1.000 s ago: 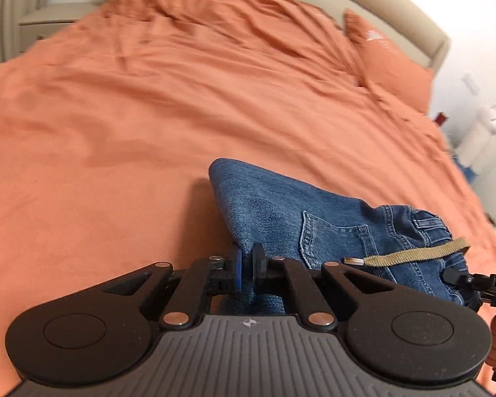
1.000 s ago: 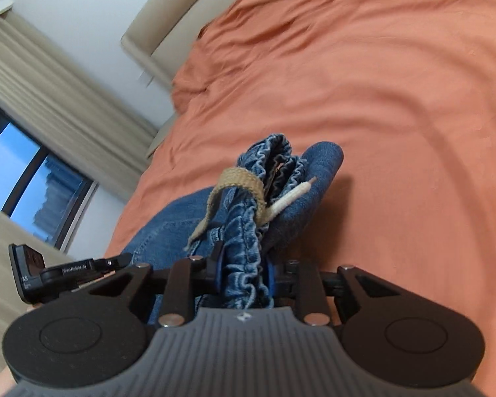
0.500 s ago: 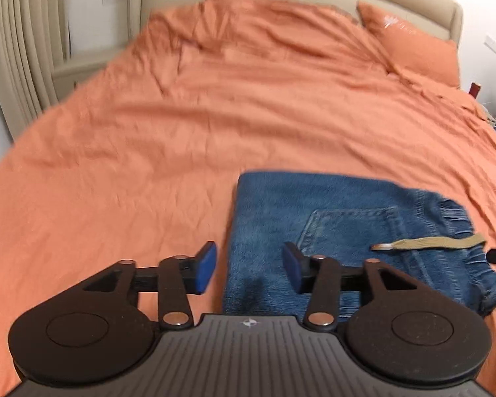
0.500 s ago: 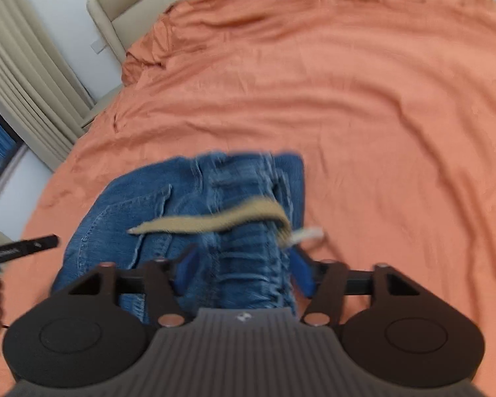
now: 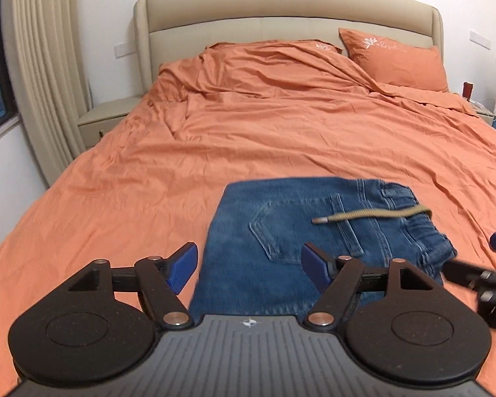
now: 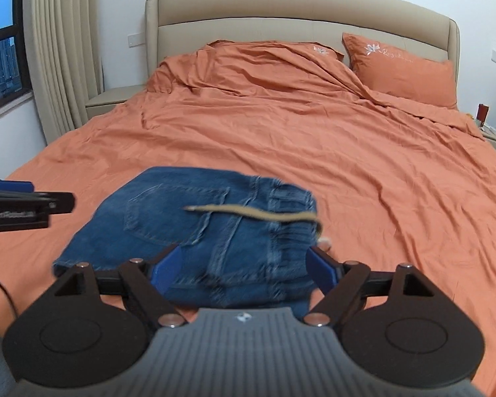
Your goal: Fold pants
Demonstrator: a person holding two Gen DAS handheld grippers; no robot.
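Folded pants lying flat on the orange bed, near its foot edge, as a compact rectangular bundle with a back pocket uppermost. The elastic waistband sits at the bundle's right end, and a tan drawstring trails across the denim. In the right wrist view the same bundle lies just ahead of the tool.

Change from one second earlier: both tools then pinched the denim, the left on the folded edge and the right on the gathered waistband, with the cloth lifted. Half a second ago the jaws had parted and the bundle had dropped onto the bed. Now the left gripper stands wide apart and empty, drawn back and raised so that the whole bed and headboard come into view. The right gripper is likewise spread wide and holds nothing; the waistband shows between its fingers, but whether they touch the cloth cannot be told because of motion blur.

Interpretation: release and withdrawal of both tools suggest that the last fold is set down. The task appears complete or nearly so; only the loose drawstring and a slightly ruffled waistband remain untidy.
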